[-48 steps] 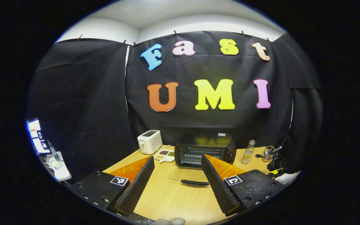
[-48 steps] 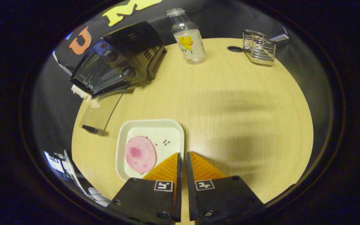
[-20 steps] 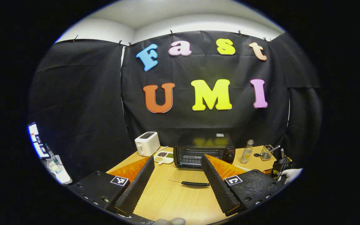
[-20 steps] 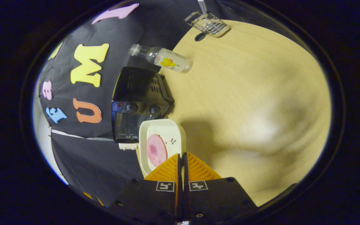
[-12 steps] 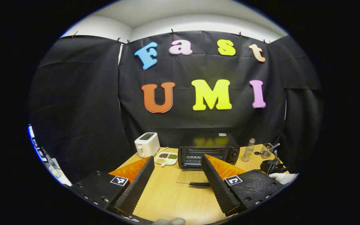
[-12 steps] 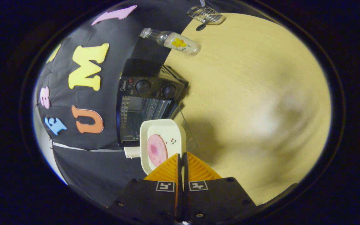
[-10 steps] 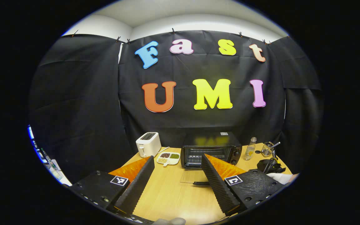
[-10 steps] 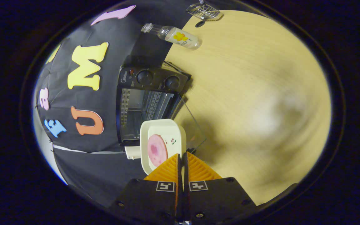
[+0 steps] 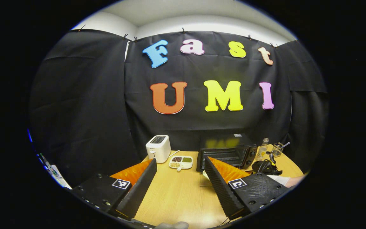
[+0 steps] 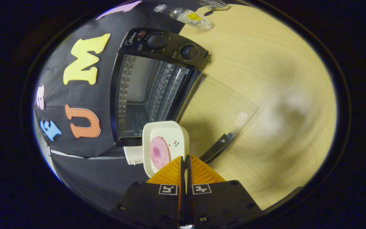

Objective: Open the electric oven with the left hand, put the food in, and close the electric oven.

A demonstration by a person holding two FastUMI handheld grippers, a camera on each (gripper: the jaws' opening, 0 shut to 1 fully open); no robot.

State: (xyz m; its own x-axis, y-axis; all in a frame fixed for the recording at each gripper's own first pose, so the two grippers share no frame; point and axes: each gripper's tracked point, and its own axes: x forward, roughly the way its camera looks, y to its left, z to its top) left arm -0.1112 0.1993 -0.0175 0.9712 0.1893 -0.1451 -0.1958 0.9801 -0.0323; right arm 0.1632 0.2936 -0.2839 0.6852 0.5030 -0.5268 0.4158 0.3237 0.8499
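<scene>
Right gripper view: my right gripper [image 10: 184, 165] pinches the ham plate [image 10: 165, 143] before the open toaster oven [image 10: 151, 82]; next, insert level. Left gripper [image 9: 179, 178] spread, idle.

The table [image 10: 265, 57] is pale wood grain with a smooth, faintly shiny top, and on it the electric oven [image 10: 157, 63] has a matt black casing, a metal wire rack inside and a clear glass door [image 10: 221, 108] lying flat before it. Nearest the oven mouth, the plate [image 10: 165, 133] looks like glossy cream ceramic or plastic under a smooth pink slice of food [image 10: 159, 152]. The right gripper [image 10: 184, 163] and left gripper [image 9: 179, 178] both have ribbed orange plastic fingers on rough matt black bodies; left of the oven stands a smooth white plastic toaster [image 9: 158, 148].
</scene>
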